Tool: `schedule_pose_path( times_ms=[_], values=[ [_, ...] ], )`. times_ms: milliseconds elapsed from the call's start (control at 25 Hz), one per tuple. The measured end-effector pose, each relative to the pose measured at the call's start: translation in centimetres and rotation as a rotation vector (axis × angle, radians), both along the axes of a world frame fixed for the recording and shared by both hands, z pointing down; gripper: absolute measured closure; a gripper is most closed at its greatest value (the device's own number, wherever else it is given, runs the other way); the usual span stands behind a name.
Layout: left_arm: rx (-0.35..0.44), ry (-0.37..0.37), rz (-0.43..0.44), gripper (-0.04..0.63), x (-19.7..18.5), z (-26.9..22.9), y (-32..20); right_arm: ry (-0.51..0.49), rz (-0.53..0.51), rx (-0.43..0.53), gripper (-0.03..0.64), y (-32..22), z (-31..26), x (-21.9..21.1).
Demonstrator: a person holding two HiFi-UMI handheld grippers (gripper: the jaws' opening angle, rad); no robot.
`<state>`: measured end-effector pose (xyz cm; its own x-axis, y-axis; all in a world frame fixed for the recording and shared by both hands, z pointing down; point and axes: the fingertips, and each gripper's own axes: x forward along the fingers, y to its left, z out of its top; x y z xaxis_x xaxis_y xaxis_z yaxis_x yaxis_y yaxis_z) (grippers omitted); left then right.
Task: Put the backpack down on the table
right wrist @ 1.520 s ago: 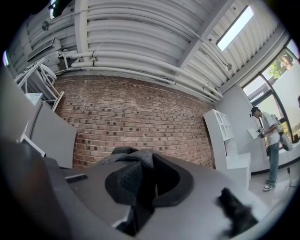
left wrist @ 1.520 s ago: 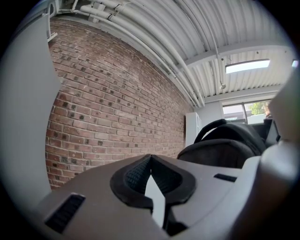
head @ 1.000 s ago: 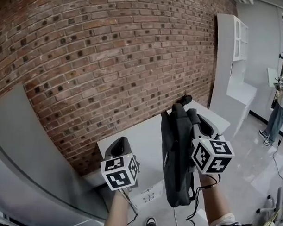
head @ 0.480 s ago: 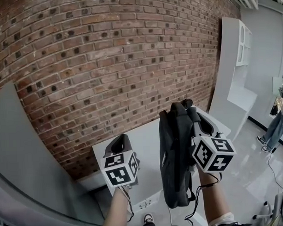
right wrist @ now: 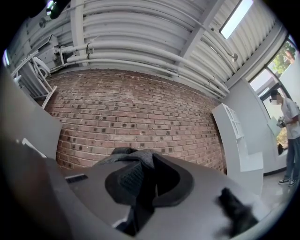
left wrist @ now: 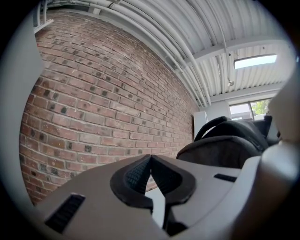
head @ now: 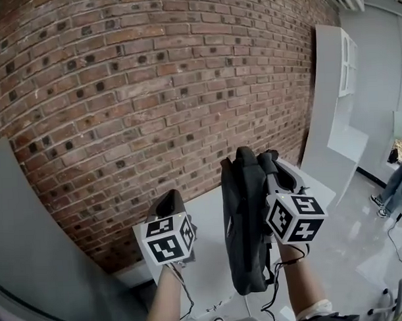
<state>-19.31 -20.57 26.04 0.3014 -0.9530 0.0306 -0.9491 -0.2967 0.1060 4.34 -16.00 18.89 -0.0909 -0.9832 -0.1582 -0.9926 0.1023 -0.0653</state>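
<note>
A dark grey backpack (head: pixel 244 221) hangs upright in the air over the white table (head: pixel 206 215) in the head view. My right gripper (head: pixel 272 162) is shut on the backpack's top handle (right wrist: pixel 136 161), whose dark fabric is pinched between the pads. The pack's top (left wrist: pixel 225 145) also shows at the right of the left gripper view. My left gripper (head: pixel 167 205) is held to the left of the pack, apart from it; its pads (left wrist: pixel 138 176) meet at the tips with nothing between them.
A red brick wall (head: pixel 152 92) rises right behind the table. A grey panel (head: pixel 39 241) leans at the left, and a white cabinet (head: pixel 341 119) stands at the right. A person (right wrist: pixel 290 136) stands far off to the right on the glossy floor (head: pixel 362 249).
Both grippers and the hanging backpack have come closer to the brick wall and the table; the wall fills more of the head view. The grip on the handle is unchanged.
</note>
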Motion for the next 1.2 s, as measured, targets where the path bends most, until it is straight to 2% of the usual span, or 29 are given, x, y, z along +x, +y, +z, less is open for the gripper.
schedule_pose_path(
  times_ms=[480,800,1200],
  values=[
    [0.01,-0.006,0.011,0.583,-1.4,-0.4,-7.2,0.007,-0.006,0.01,0.575,-7.1,-0.5,-2.2],
    [-0.052,-0.012,0.027,0.583,-1.9,1.8,-9.8,0.006,-0.005,-0.024,0.575,-9.7,0.9,-3.3],
    [-0.077,-0.006,-0.032,0.583,-2.0,4.0,-11.4,-0.011,-0.064,-0.058,0.575,-13.0,3.2,-3.5]
  ],
)
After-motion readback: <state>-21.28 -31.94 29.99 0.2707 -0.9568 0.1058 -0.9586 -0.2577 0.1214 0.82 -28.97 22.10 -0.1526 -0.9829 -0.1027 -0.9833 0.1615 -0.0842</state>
